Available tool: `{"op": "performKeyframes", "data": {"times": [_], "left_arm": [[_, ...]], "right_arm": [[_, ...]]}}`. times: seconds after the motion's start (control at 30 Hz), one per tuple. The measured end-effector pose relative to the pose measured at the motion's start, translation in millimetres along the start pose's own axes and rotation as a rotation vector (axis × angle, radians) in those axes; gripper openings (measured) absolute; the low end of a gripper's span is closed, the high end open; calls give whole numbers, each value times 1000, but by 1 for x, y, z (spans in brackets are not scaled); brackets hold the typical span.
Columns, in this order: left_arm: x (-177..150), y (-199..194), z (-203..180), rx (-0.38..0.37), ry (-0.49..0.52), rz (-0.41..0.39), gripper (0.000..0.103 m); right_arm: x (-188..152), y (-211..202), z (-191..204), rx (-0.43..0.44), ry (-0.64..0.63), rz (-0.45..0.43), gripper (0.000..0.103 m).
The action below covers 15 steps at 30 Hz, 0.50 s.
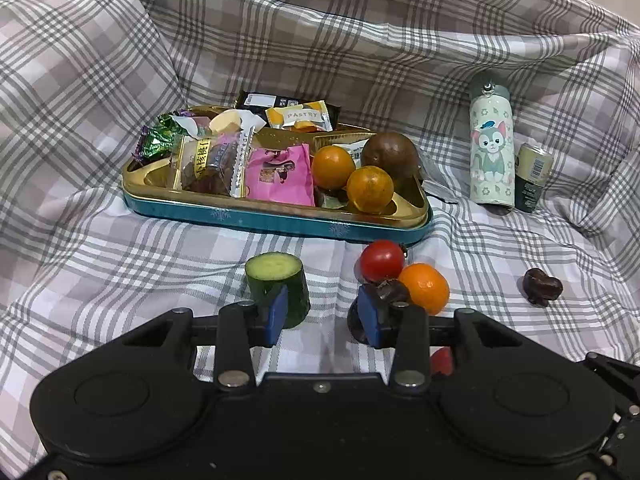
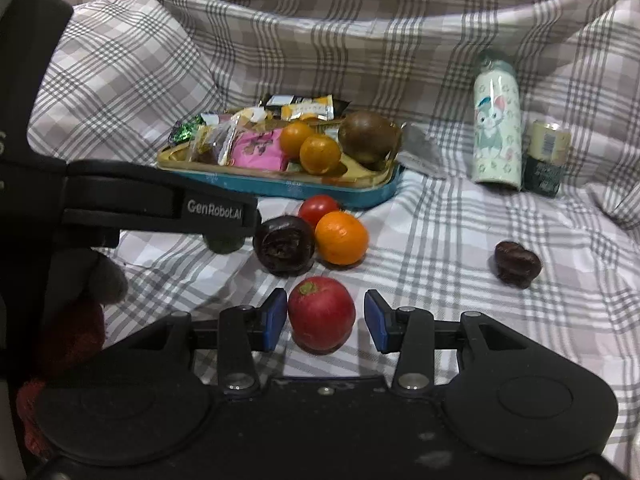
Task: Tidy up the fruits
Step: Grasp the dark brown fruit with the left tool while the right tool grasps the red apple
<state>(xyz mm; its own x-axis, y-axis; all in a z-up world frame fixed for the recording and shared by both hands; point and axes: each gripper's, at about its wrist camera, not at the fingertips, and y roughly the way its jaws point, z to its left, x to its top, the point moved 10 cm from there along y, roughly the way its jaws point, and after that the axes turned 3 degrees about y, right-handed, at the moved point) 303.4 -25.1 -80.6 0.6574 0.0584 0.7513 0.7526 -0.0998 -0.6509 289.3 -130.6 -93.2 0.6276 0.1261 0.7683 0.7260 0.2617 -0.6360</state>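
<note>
We saw a plaid sheet (image 1: 120, 248) in grey, white and pale pink covering the whole surface. It rose in soft rumpled folds at the back and sides. The light was dim and even, casting soft shadows.

left claw (image 1: 325, 316) low, jaws parted, nothing gripped between the blue pads (image 1: 276, 314). right claw (image 2: 326, 320) low, jaws parted wide, pads (image 2: 275, 317) not pressing anything. left claw's body sits up-left of the right claw.
</note>
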Motion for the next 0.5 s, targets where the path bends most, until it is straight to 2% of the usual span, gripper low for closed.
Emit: {"op": "performKeyframes", "data": {"times": [0.27, 0.37, 0.5], "left_arm": [[5, 7, 0, 76, 49, -19, 49], [7, 9, 2, 97, 49, -26, 49], [7, 7, 8, 64, 15, -25, 49]], "right_arm": [[-9, 7, 4, 6, 6, 26, 45], [-9, 9, 5, -5, 3, 25, 40], [-7, 3, -1, -14, 14, 7, 40]]}}
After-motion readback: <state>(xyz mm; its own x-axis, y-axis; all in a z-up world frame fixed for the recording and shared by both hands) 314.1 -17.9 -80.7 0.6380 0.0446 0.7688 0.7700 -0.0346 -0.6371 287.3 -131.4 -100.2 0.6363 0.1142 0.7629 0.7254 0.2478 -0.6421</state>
